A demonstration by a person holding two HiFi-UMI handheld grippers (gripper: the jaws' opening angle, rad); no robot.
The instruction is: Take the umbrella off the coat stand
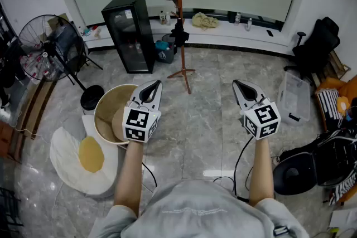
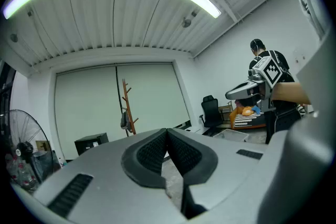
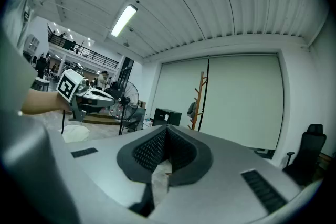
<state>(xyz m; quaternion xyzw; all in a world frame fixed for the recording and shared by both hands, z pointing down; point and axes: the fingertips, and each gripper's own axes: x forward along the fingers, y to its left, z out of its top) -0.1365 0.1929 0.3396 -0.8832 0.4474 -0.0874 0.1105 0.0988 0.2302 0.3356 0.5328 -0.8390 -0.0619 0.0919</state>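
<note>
Marble floor (image 1: pixel 206 108) reaches the coat stand (image 1: pixel 177 14) by the far ledge (image 1: pixel 245 36); my left gripper (image 1: pixel 157 85) and right gripper (image 1: pixel 237 84) sit clenched, empty.

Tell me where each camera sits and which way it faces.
Head view: on the person's head, looking steeply down over the floor to the coat stand; both forearms, left tongs and right tongs show.
Left gripper view: on the left tongs, looking level along their shut jaws; right tongs at right.
Right gripper view: on the right tongs, level, jaws shut; left tongs at left.
Shared: all three see the coat stand.
</note>
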